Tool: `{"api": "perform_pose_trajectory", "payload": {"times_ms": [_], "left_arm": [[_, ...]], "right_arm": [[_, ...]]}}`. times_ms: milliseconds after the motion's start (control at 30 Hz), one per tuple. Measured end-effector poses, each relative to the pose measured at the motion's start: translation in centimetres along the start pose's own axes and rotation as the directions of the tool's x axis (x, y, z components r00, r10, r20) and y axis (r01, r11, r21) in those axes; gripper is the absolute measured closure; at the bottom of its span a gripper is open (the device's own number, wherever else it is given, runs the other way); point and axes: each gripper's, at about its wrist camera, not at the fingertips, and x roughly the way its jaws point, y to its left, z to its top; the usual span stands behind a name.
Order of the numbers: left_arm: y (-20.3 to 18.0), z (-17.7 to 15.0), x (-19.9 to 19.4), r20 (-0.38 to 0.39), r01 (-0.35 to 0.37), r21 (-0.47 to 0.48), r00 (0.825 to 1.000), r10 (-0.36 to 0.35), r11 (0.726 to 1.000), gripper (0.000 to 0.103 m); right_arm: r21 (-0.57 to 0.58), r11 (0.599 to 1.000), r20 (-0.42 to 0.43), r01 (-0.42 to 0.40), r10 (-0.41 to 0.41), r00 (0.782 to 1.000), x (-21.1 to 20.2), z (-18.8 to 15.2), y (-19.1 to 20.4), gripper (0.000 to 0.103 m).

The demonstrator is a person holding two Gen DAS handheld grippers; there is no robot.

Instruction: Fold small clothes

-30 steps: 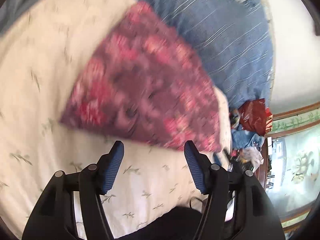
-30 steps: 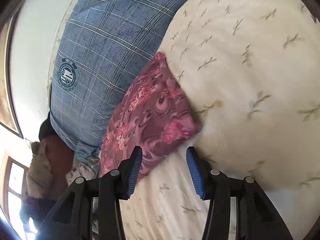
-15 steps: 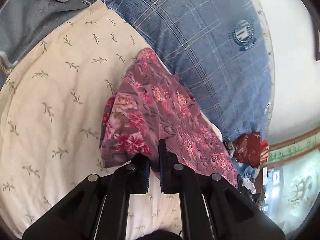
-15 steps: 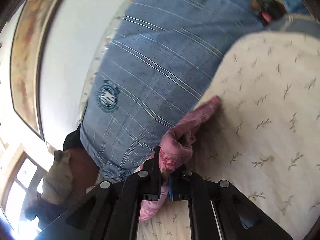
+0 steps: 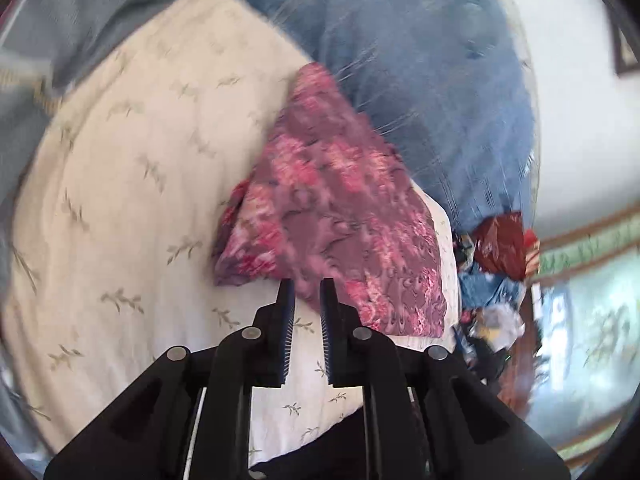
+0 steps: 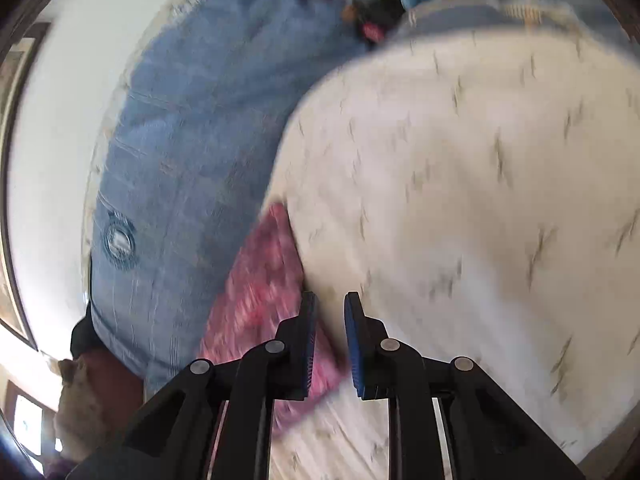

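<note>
Both pairs of jaws have just been opening and are standing narrowly apart with nothing between them. From the left gripper (image 5: 307, 290), the floral garment (image 5: 336, 216) is lying at twelve o'clock on the cream leaf-print sheet (image 5: 132, 184), beside the blue plaid pillow (image 5: 432, 92). From the right gripper (image 6: 330, 306), the garment is sitting at ten o'clock
</note>
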Motion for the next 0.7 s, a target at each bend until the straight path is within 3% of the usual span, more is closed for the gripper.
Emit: {"api": "perform_pose_trajectory", "payload": {"times_ms": [67,133,233,333,367,400,467,533,567,633,700], "left_arm": [[-2.0,1.2,0.1,0.032,-0.038,0.073,0.999,0.036,0.997,0.065],[-4.7,3.3,1.7,0.054,-0.087,0.136,0.995,0.081,0.987,0.05],[-8.1,7.3,5.6,0.044,-0.171,0.223,0.985,0.165,0.96,0.05],[-10.5,10.2,9.6,0.036,-0.265,0.278,0.963,0.266,0.923,0.048],[-11.0,11.0,10.9,0.04,-0.305,0.292,0.951,0.307,0.906,0.048],[-11.3,11.8,12.4,0.042,-0.347,0.302,0.935,0.351,0.888,0.048],[-10.6,12.6,15.0,0.028,-0.394,0.298,0.914,0.404,0.869,0.048],[-9.0,13.0,18.0,0.014,-0.479,0.305,0.867,0.499,0.823,0.047],[-8.3,12.9,19.3,0.01,-0.503,0.322,0.849,0.528,0.802,0.041],[-8.5,12.1,19.6,0.097,-0.512,0.38,0.85,0.517,0.77,0.031],[-8.8,11.4,19.8,0.129,-0.531,0.401,0.84,0.528,0.747,0.027]], "right_arm": [[-0.088,0.996,0.009,-0.027,0.028,1.0,1.0,1.0,2.8,0.086],[-0.211,0.977,-0.052,-0.032,0.021,0.998,4.0,1.0,6.6,0.086],[-0.37,0.928,-0.125,-0.05,0.003,0.992,8.4,-0.5,12.0,0.086],[-0.484,0.875,-0.116,-0.02,-0.042,0.992,12.4,-1.3,16.3,0.082],[-0.522,0.853,-0.091,0.013,-0.071,0.993,13.5,-1.4,17.1,0.073],[-0.545,0.837,-0.072,0.048,-0.104,0.992,14.6,-1.4,17.5,0.061],[-0.586,0.799,-0.05,0.132,-0.199,0.979,17.3,-1.6,16.9,0.054],[-0.641,0.736,-0.106,0.218,-0.366,0.924,20.9,-2.5,14.4,0.052],[-0.671,0.715,-0.056,0.196,-0.313,0.948,20.9,-3.3,13.6,0.051],[-0.675,0.708,-0.036,0.207,-0.312,0.95,20.6,-3.6,13.7,0.051],[-0.686,0.695,-0.026,0.215,-0.318,0.948,20.4,-3.9,13.6,0.05]]}}
